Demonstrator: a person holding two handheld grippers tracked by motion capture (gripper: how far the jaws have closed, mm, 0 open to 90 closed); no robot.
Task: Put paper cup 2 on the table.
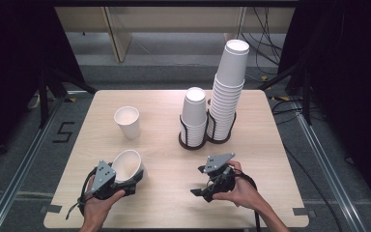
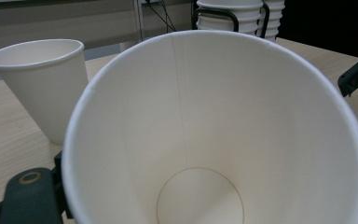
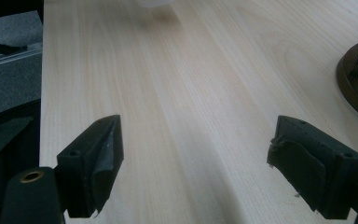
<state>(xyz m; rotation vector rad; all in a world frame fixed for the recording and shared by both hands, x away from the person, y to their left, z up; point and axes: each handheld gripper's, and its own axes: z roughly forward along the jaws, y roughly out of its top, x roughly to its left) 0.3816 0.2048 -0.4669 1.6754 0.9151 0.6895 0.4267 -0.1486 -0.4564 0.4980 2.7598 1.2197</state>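
Observation:
A white paper cup (image 1: 127,165) is tilted near the table's front left, and my left gripper (image 1: 130,180) is shut on its wall. In the left gripper view I look into this cup's open mouth (image 2: 214,130) and see its empty bottom; one black jaw shows at the lower left. A second white cup (image 1: 127,122) (image 2: 42,84) stands upright and apart, farther back on the left. My right gripper (image 1: 198,181) (image 3: 196,135) is held low over the front middle of the table, open, with bare wood between its jaws.
A short stack of cups (image 1: 193,116) and a tall stack (image 1: 229,92) stand in black wire holders (image 1: 193,142) at the back centre right. One holder's dark base (image 3: 354,84) lies to the right of my right gripper. Cables run across the floor behind the table.

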